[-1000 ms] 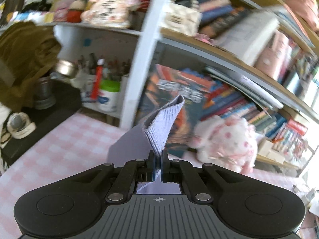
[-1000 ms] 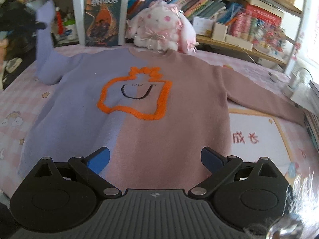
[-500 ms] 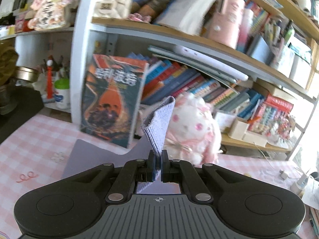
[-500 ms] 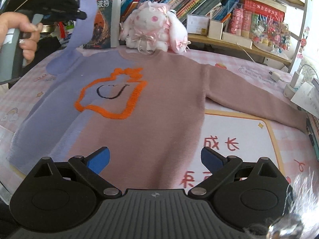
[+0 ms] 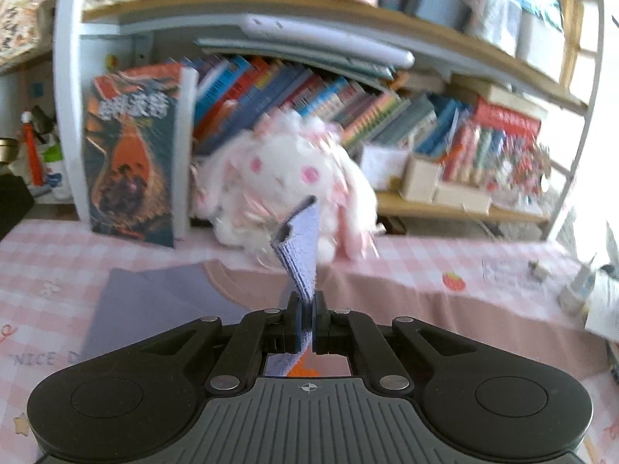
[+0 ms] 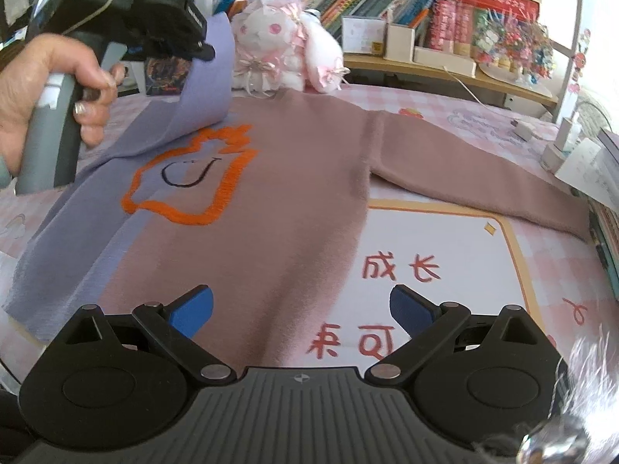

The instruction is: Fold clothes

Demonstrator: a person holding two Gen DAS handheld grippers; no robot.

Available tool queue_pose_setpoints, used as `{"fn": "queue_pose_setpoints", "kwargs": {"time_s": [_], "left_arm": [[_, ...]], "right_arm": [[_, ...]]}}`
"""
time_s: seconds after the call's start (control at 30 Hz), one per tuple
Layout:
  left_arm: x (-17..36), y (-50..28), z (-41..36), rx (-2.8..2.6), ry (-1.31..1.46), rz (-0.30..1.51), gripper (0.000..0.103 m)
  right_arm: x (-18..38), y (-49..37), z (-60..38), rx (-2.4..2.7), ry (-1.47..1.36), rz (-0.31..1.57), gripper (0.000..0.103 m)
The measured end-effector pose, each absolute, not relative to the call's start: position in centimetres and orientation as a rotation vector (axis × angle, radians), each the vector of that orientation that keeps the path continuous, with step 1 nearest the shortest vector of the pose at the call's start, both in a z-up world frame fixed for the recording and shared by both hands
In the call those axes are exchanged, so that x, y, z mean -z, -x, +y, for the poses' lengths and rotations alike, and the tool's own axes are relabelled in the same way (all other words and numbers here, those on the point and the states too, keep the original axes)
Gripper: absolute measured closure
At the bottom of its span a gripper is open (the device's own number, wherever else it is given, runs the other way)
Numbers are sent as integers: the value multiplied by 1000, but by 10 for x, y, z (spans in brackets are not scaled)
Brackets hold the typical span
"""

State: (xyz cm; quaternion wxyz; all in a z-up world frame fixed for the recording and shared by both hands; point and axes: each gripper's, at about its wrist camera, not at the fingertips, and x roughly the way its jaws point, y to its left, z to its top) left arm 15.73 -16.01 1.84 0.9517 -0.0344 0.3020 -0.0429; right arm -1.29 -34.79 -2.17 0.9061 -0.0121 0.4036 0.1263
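Note:
A two-tone sweater (image 6: 294, 178), lilac on its left half and dusty pink on its right, lies flat on the pink checked cloth with an orange outline on its chest. My left gripper (image 5: 308, 319) is shut on the cuff of the lilac sleeve (image 5: 302, 255), which stands up out of the jaws. In the right wrist view the left gripper (image 6: 207, 52), held by a hand (image 6: 46, 89), carries the lilac sleeve (image 6: 205, 89) above the sweater's left shoulder. My right gripper (image 6: 301, 309) hangs open over the sweater's lower hem, nothing between its blue pads. The pink sleeve (image 6: 479, 185) stretches out to the right.
A white plush rabbit (image 6: 282, 50) sits behind the sweater's collar, against a bookshelf (image 5: 348, 108) packed with books. A white mat with red characters (image 6: 433, 270) lies under the sweater's right side. Chargers and papers (image 6: 568, 147) crowd the right edge.
The left gripper has carried the lilac sleeve rightward and a little lower, from beside the sweater to above its left shoulder. The right gripper slid to the right along the hem, still open.

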Motion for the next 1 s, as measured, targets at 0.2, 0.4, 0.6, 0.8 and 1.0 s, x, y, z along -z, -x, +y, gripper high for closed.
{"fn": "queue_pose_setpoints", "kwargs": {"time_s": [0.2,0.4,0.6,0.8,1.0], "left_arm": [[1,-162,-183,187,12,741,65],[-2,-110,-168,182,-109,694,38],[10,-42,-91,-25,-81,766,38],[22,6,-23,-166,7,824,38],[31,15,8,-182,60,857,38]], "right_arm": [[23,17,-352,-272,27,839,4],[24,15,-348,-290,23,849,4],[31,6,-345,-287,-26,896,7],[34,5,-335,-273,-42,916,8],[35,12,-321,-205,-16,929,25]]}}
